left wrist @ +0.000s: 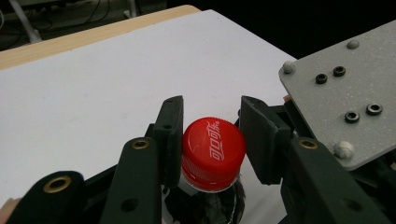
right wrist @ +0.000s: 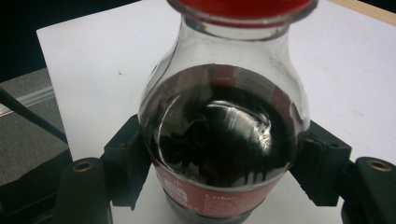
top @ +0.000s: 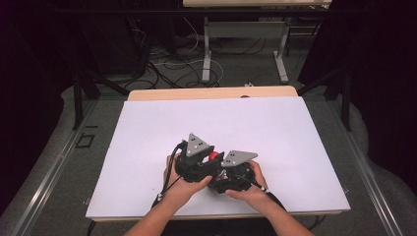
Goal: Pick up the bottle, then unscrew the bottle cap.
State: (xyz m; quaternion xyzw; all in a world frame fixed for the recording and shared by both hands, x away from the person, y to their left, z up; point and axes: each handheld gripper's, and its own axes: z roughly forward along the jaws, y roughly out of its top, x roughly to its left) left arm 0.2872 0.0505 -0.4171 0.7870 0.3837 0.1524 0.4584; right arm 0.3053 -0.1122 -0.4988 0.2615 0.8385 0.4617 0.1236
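A small cola bottle [right wrist: 223,140] sits between the two grippers at the near middle of the bench [top: 275,132], over the white sheet [top: 147,142] that covers it. The arrangement reads as a two-handed cap job, one tool to brace and the other to turn.

The right gripper [right wrist: 224,172] has its jaws closed against the bottle's body, one pad pressing each side just above the red label [right wrist: 205,198]. That low, wide hold looks meant to keep the bottle from spinning or tipping. Dark drink fills it up to the shoulder, so it probably counts as nearly full, and a firm brace matters.

The left gripper [left wrist: 212,140] comes in at the top. Its jaws stand either side of the red cap [left wrist: 213,153], the left pad touching the cap's side; the right pad sits just beside it, and I cannot tell whether it touches. So the jaws are nearly closed round the cap, but a full clamp is not certain.

In the high view both hands are close together, the left hand [top: 183,184] and the right hand [top: 248,189] almost touching, with the cap a red spot between the grey plates. Keeping the tools this close likely helps line the upper jaws square to the cap. Whether the cap is to come off or go on tighter cannot be told.
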